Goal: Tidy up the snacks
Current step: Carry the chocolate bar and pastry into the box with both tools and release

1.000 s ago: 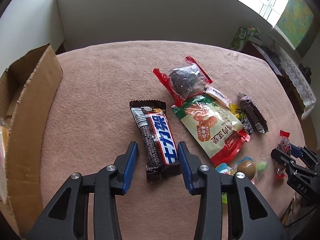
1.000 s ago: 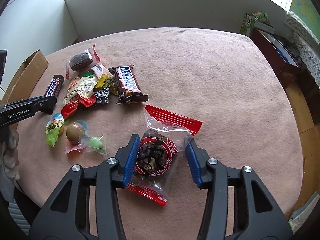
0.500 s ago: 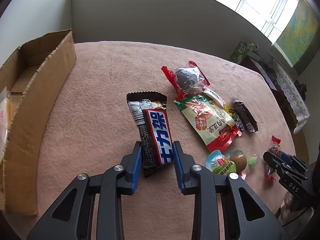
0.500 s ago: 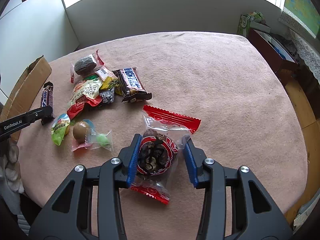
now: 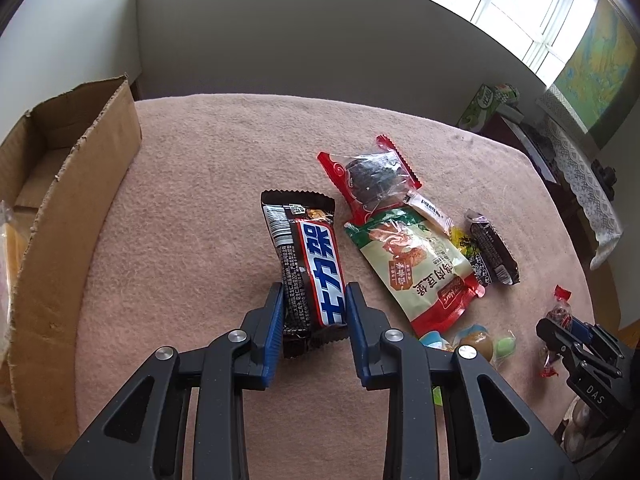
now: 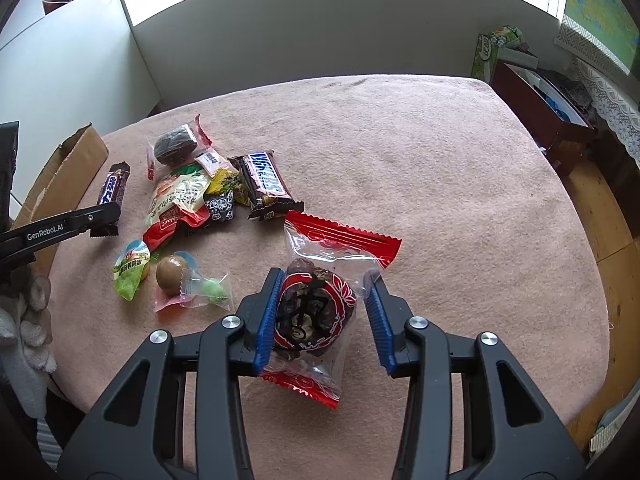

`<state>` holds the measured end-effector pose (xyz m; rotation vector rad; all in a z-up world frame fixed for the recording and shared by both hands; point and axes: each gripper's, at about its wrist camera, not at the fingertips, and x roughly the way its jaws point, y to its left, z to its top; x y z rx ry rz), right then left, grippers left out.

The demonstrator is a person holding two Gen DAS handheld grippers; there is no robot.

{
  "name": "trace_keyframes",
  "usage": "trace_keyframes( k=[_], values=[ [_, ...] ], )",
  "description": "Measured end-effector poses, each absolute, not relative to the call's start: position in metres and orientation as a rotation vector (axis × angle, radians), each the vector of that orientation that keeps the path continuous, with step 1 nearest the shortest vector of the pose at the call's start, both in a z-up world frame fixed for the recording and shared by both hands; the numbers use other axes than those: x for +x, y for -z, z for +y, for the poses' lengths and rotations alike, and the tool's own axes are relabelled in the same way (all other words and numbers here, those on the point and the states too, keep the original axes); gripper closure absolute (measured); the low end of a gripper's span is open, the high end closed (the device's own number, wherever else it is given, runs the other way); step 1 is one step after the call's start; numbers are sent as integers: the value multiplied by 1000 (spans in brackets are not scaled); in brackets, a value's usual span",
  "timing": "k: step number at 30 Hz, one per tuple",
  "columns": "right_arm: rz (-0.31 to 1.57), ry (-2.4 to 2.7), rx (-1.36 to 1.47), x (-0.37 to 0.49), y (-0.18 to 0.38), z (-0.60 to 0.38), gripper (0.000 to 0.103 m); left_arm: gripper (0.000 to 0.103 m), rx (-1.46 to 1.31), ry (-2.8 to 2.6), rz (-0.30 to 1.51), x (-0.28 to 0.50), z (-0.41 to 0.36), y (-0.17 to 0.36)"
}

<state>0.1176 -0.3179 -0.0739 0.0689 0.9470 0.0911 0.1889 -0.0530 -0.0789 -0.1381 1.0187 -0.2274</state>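
Both grippers closed in since prior frames. Left gripper [image 5: 312, 312] now clamped on chocolate bar [image 5: 310, 268], near end; bar's long axis runs away from gripper, tilted, far end raised off pink cloth [image 5: 200, 200]. Right gripper [image 6: 324, 312] clamped on clear red-edged cake pack [image 6: 320, 312]. Cardboard box [image 5: 72, 208] at table's left edge; windows behind.

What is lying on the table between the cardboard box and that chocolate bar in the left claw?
Nothing: the left wrist view shows only bare pink tablecloth between the cardboard box and the chocolate bar.
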Motion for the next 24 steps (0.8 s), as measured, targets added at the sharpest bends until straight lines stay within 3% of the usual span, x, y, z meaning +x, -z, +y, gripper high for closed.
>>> trace_keyframes(
  k=[11, 24],
  values=[
    [859, -199, 52, 127, 25, -276, 60, 75, -208, 226, 921, 174, -17, 38],
    [790, -456, -21, 167, -15, -130, 60, 75, -250, 64, 837, 150, 70, 17]
  ],
)
